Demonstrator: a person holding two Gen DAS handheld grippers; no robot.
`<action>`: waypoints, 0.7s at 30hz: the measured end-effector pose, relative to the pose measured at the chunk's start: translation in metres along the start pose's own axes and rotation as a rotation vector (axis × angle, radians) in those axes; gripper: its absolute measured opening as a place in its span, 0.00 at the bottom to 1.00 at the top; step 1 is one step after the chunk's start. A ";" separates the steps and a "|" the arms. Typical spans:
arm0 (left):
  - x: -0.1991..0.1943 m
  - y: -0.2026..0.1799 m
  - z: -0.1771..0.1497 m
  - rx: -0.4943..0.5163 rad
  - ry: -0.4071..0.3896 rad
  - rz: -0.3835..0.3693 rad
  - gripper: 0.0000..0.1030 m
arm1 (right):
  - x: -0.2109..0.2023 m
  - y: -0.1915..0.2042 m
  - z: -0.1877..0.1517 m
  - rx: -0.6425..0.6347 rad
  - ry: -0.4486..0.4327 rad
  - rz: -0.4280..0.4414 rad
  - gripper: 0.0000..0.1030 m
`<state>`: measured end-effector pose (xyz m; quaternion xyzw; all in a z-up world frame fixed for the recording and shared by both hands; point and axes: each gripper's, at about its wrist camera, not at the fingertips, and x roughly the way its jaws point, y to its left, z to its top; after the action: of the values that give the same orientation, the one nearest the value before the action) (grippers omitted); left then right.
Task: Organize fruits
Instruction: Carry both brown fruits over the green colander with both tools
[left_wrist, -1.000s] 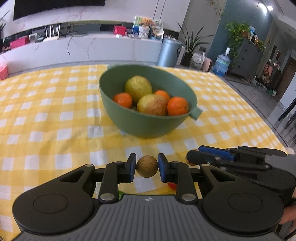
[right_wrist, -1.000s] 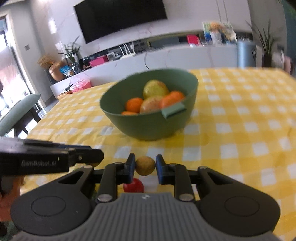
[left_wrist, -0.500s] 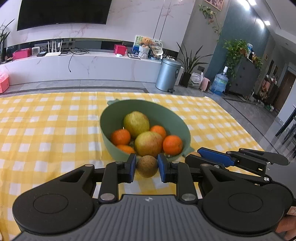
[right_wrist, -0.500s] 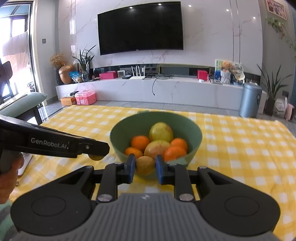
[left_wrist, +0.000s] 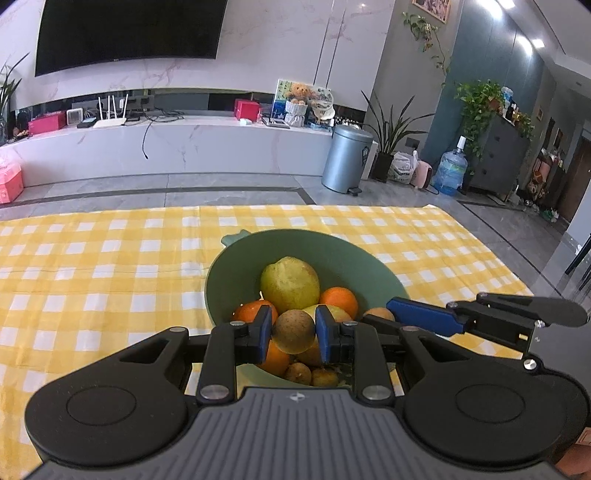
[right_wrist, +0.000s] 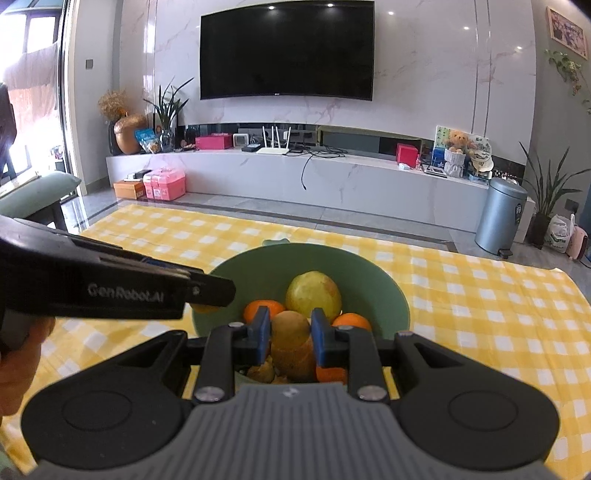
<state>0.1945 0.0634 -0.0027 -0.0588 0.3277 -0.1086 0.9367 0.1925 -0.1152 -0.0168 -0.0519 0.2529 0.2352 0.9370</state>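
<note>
Longans, small, light, round and thin-shelled, sit clamped across their widest part, one (left_wrist: 293, 331) between my left gripper (left_wrist: 290, 334) pads and one (right_wrist: 290, 329) in my right gripper (right_wrist: 289, 334), both above the green bowl (left_wrist: 332, 251), so I judge only gentle pressure suits them.

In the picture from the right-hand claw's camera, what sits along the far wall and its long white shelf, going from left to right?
Bronze vase → pink box → white router → red box → teddy bear → grey bin on the floor → potted plant.
</note>
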 end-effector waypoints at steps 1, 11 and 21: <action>0.003 0.001 -0.001 -0.002 0.000 -0.002 0.27 | 0.004 0.000 0.001 -0.004 0.004 -0.001 0.19; 0.018 0.010 -0.008 -0.006 0.027 0.005 0.27 | 0.028 0.003 -0.003 -0.029 0.060 -0.002 0.19; 0.030 0.011 -0.014 0.006 0.061 -0.003 0.27 | 0.047 0.003 -0.008 -0.041 0.120 0.021 0.19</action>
<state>0.2104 0.0660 -0.0342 -0.0532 0.3558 -0.1125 0.9262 0.2238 -0.0944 -0.0469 -0.0827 0.3044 0.2467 0.9163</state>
